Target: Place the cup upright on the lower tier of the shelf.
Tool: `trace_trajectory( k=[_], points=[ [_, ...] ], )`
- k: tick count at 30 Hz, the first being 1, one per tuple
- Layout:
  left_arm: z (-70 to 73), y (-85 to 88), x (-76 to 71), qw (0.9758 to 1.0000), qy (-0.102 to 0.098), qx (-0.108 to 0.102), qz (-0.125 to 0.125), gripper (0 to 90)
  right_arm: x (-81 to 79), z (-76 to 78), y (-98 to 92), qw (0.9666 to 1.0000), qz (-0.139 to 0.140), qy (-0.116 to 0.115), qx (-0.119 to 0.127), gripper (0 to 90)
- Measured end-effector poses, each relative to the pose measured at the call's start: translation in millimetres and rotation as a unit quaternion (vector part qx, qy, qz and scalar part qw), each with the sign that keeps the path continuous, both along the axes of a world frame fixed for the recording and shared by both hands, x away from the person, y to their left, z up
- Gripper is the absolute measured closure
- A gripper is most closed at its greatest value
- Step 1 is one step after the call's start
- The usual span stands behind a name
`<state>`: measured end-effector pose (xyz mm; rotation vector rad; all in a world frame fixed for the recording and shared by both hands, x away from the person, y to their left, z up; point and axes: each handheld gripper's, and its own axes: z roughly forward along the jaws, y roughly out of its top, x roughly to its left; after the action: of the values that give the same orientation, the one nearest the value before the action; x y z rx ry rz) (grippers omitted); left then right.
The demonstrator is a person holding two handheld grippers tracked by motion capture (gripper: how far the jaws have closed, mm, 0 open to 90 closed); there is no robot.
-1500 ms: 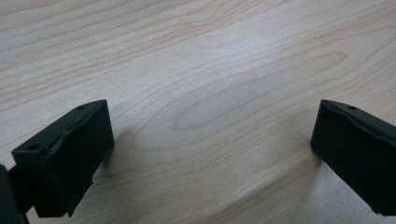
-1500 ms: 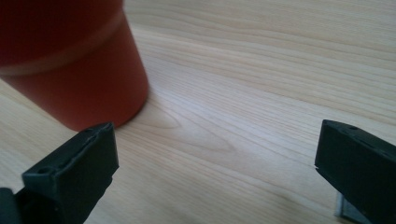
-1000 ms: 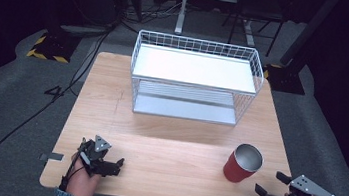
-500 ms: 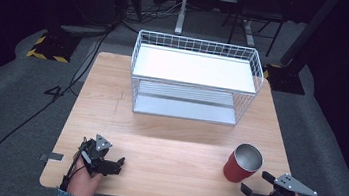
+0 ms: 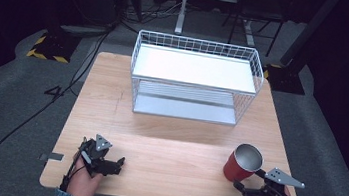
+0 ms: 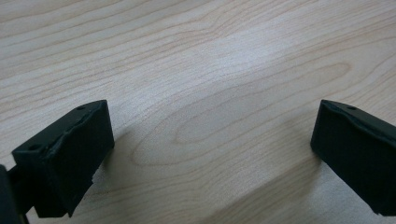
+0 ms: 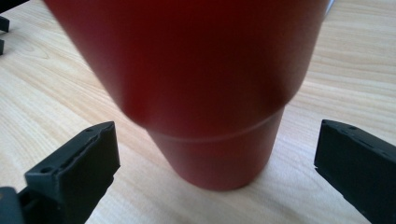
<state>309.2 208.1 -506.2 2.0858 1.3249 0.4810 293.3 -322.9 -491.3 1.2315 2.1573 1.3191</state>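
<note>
A red cup (image 5: 243, 163) with a silvery inside stands upright near the table's front right corner. My right gripper (image 5: 244, 184) is right behind it on the near side, open, jaws wide on either side of the cup's base. In the right gripper view the cup (image 7: 205, 88) looms close between the two jaws, which do not touch it. My left gripper (image 5: 116, 164) rests open on the wood at the front left, with bare tabletop (image 6: 205, 93) between its jaws.
A white wire basket (image 5: 194, 83) with a shelf stands at the back middle of the wooden table (image 5: 166, 147). Dark floor, cables and a desk frame lie beyond the table.
My right gripper has moved left and forward from off the table's right corner up to the red cup. The left gripper has stayed put.
</note>
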Motion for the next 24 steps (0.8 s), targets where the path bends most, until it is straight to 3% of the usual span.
trace_trajectory(
  k=[10,16,18,22,24],
  points=[
    [0.0,0.0,0.0,1.0000,0.000,0.000,0.000,0.0,12.7,-6.0,13.4,0.9999,0.012,-0.003,0.000,2.2],
    [0.0,0.0,-0.1,1.0000,0.000,-0.001,0.000,0.1,18.1,-8.7,18.1,0.9997,-0.003,-0.013,0.020,4.6],
    [0.0,0.0,0.0,1.0000,0.000,0.000,0.000,0.1,18.7,-9.3,17.2,0.9996,-0.002,-0.010,0.026,9.2],
    [0.0,0.0,0.0,1.0000,0.000,0.000,0.000,0.1,17.4,-8.8,17.8,0.9997,-0.002,-0.020,0.014,12.7],
    [0.0,0.0,0.0,1.0000,0.000,-0.001,0.000,0.1,15.0,-7.9,19.9,0.9993,0.001,-0.037,-0.006,14.8]
  ],
)
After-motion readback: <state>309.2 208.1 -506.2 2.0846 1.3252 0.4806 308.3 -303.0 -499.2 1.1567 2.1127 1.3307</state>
